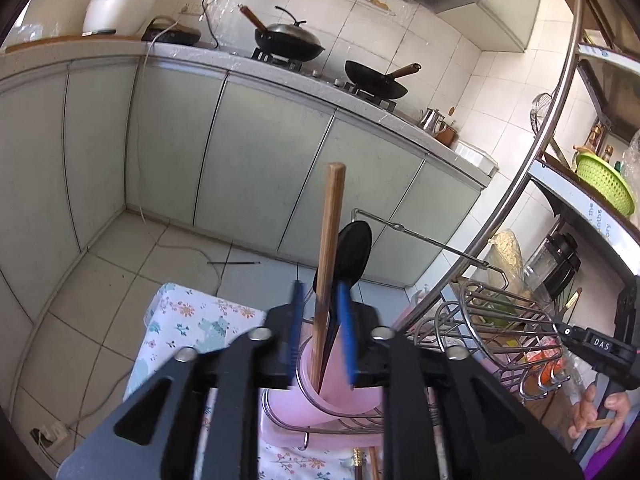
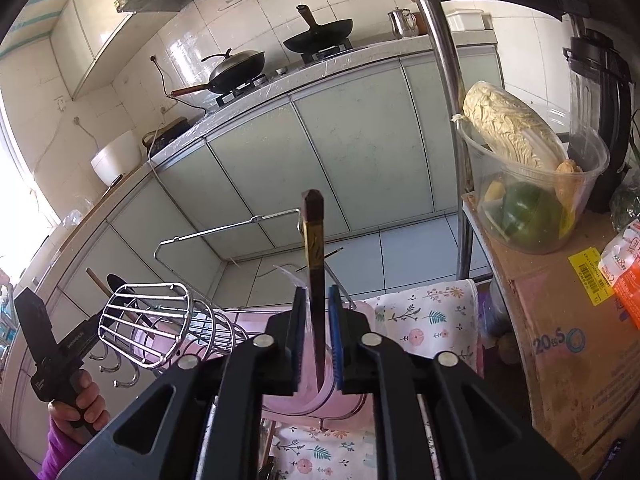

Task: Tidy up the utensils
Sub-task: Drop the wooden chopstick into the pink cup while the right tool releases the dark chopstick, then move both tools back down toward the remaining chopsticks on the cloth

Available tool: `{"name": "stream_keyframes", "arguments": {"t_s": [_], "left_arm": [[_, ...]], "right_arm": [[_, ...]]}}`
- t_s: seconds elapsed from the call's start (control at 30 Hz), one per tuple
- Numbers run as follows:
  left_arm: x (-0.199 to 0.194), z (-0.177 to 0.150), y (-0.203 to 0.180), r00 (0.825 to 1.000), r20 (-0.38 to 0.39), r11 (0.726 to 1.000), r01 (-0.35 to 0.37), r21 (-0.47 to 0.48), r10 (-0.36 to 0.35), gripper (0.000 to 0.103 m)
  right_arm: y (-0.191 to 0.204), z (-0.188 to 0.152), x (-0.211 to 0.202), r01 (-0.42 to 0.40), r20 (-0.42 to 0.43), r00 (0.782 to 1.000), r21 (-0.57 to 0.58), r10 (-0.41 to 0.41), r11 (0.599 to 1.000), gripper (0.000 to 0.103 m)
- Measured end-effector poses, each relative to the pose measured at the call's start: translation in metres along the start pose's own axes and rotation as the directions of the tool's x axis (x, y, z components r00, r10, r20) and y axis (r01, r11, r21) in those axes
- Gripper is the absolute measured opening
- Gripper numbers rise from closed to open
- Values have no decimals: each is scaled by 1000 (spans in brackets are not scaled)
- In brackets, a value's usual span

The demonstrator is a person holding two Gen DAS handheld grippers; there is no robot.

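Wooden chopstick [image 1: 329,264] stands in smooth pink cup [image 1: 340,396].

Bright daylight glares from the left; fisheye edges bend.

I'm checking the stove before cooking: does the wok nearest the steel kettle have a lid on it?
No, the wok beside the kettle sits open; only the other wok is covered.

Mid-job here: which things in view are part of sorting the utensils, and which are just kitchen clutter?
Job:
- wooden chopstick and black spoon in the pink cup
- dark chopstick between right tool
- left tool
- wire holder

Clutter:
- woks
- cabbage tub
- cardboard box
- green basket
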State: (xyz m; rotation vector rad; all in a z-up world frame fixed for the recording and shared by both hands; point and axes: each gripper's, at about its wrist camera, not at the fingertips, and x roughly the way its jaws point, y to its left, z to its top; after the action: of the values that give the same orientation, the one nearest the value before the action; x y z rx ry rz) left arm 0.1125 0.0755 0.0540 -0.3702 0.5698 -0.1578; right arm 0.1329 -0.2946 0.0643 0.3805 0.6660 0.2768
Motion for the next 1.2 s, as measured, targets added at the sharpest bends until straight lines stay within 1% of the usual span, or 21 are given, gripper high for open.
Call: {"name": "stream_keyframes", "arguments": {"t_s": [0.07, 0.1, 0.13, 0.2, 0.33, 0.47, 0.57, 0.67, 0.77, 0.87, 0.93, 1.0, 1.2], "left_arm": [[-3, 1, 2, 1000, 5, 1000, 15, -24, -15, 33], [-5, 1, 3, 1000, 8, 1000, 13, -25, -13, 33], [-6, 1, 2, 1000, 12, 1000, 10, -21, -10, 33], [-9, 1, 1, 1000, 20, 1000, 4, -9, -4, 33], [-12, 0, -2, 1000, 27, 1000, 4, -1, -4, 33], [-16, -3, -6, 999, 33, 1000, 9, 18, -10, 33], [-18, -5, -9, 999, 40, 999, 6, 41, -7, 33], [-19, -6, -11, 999, 37, 999, 10, 49, -12, 33], [-19, -7, -11, 999, 31, 999, 11, 50, -13, 33], [-19, -6, -10, 1000, 20, 999, 14, 44, -15, 33], [-20, -6, -9, 1000, 19, 999, 14, 40, -15, 33], [-21, -7, -8, 1000, 17, 999, 12, 36, -13, 33], [-26, -11, -6, 1000, 4, 999, 13, 38, -13, 33]], "right_arm": [[-1, 0, -3, 1, 12, 1000, 0, -1, 1000, 17], [0, 0, -7, 3, 31, 1000, -11, -2, 1000, 17], [2, 1, -10, 10, 42, 999, -25, -9, 1000, 15], [6, 3, -16, 27, 65, 998, -53, -23, 998, 7], [13, 10, -24, 36, 85, 996, -81, -29, 996, 6], [23, 15, -28, 53, 80, 996, -110, -44, 992, 6], [26, 15, -23, 87, 55, 995, -131, -80, 988, 6], [24, 11, -12, 88, 20, 996, -122, -86, 989, 6], [22, 9, -9, 86, 27, 996, -119, -83, 989, 6], [21, 7, -2, 69, -5, 998, -119, -70, 990, 9], [21, 4, -1, 62, -12, 998, -121, -64, 991, 13], [19, 2, -5, 48, 0, 999, -110, -49, 993, 24], [15, -6, -23, 48, 35, 998, -92, -44, 995, 24]]}}
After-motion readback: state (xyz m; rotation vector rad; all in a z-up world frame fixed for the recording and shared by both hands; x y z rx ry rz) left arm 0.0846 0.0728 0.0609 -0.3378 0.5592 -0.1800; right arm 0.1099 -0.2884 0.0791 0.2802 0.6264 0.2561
